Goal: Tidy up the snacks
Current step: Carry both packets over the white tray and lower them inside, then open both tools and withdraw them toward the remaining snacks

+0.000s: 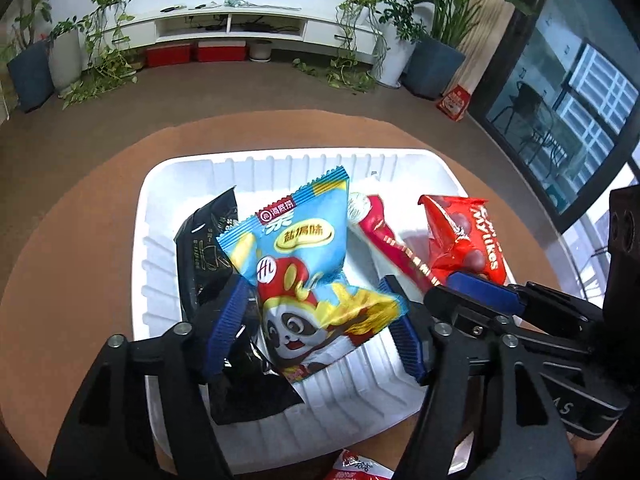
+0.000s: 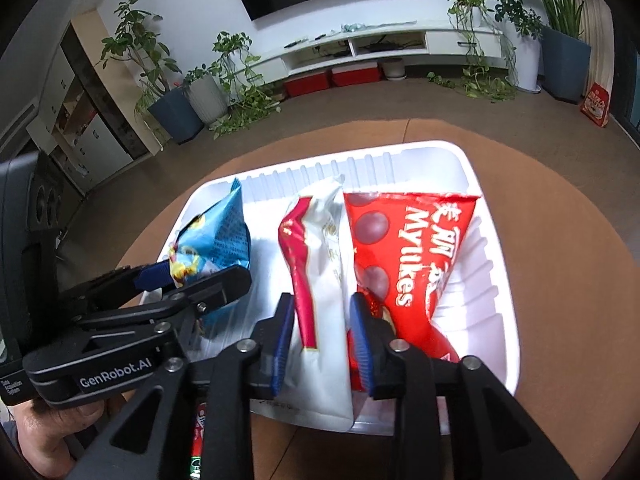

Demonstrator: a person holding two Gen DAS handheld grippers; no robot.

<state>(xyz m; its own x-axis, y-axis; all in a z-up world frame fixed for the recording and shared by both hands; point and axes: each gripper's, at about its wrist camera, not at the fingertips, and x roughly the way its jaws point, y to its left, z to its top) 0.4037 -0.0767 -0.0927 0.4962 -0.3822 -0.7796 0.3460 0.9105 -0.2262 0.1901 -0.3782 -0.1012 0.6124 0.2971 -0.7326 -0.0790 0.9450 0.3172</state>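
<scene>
White tray [image 1: 160, 208] on round table [image 1: 80, 208]. Left claw [image 1: 312, 328] clamps blue packet [image 1: 304, 264] over tray centre; black packet [image 1: 208, 248] at 9 o'clock. Right claw [image 2: 320, 344] grips red-white packet [image 2: 320, 280]; Mylikes bag [image 2: 416, 248] at 3 o'clock, touching it.

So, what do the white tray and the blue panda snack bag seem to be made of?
The white tray looks like thin molded plastic, possibly foam: its walls are ribbed and its surface is matte and bright. The blue panda snack bag looks like glossy printed plastic film: it wrinkles, reflects light and has a crimped, serrated top edge. The left gripper holds it over the tray.
</scene>
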